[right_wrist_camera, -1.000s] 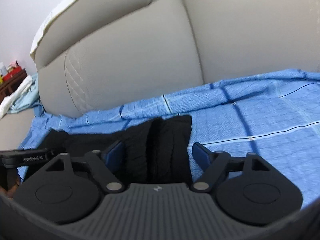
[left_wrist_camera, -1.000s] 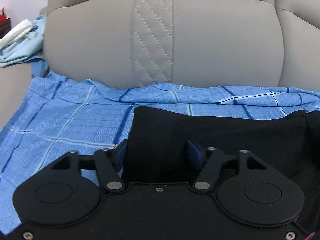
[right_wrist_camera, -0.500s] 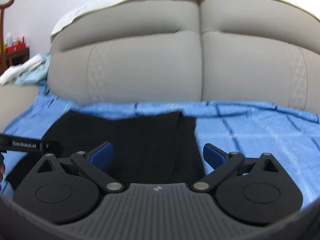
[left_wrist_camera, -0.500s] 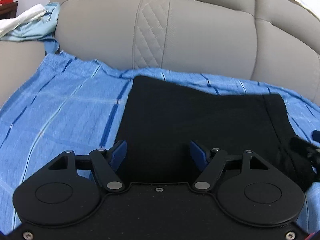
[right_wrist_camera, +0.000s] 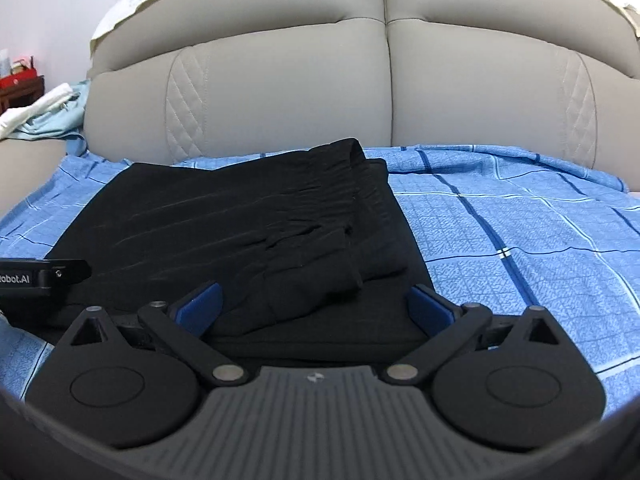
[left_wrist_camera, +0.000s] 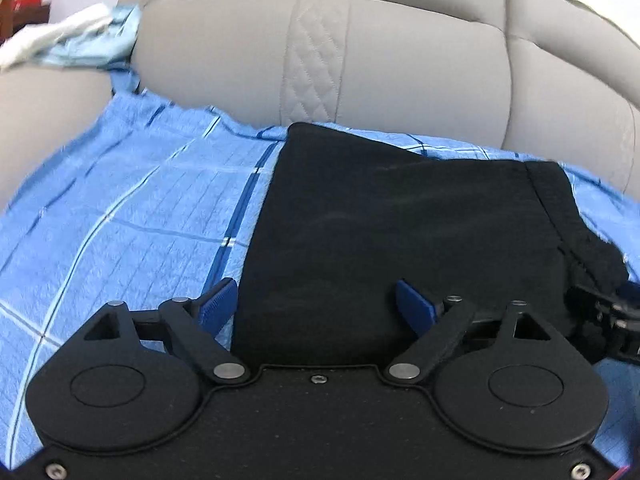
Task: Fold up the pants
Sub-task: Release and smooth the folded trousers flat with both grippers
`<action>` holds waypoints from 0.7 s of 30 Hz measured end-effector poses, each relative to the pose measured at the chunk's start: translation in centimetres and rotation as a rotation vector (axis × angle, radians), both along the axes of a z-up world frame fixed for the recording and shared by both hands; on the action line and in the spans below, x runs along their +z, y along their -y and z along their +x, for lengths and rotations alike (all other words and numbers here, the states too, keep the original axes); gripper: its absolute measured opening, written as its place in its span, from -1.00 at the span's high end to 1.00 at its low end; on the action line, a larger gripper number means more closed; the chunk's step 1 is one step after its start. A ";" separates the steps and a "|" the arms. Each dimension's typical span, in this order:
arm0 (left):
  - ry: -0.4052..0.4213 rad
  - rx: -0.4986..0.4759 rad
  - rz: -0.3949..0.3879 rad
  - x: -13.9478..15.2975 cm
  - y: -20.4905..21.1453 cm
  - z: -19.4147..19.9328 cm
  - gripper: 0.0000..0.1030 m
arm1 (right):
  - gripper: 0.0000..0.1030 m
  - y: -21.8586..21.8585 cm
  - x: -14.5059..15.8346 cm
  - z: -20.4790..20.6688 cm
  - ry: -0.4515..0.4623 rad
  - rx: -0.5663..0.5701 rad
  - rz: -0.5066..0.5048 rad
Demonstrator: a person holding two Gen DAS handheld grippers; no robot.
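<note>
Both grippers have lifted back from the black pants [right_wrist_camera: 248, 240], which now lie as a folded bundle on the blue checked sheet [right_wrist_camera: 520, 232] by the sofa backrest [right_wrist_camera: 280, 92]. The left gripper [left_wrist_camera: 316, 302] and right gripper [right_wrist_camera: 314, 304] have their fingers spread apart, holding nothing. The fold looks essentially finished.

Even soft light; fisheye bending at edges; left view blurred.

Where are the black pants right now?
The black pants lie folded on the blue checked sheet, left of centre in the right claw's view, just before the grey sofa backrest.
</note>
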State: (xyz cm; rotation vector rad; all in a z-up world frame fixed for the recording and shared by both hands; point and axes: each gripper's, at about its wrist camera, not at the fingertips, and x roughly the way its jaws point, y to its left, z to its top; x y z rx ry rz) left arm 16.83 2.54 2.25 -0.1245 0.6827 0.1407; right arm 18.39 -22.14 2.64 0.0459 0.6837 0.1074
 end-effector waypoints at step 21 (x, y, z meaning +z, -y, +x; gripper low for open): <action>-0.040 0.027 0.027 1.1 -0.7 -2.4 -0.77 | -1.00 2.9 1.3 -2.5 -0.039 -0.275 -0.079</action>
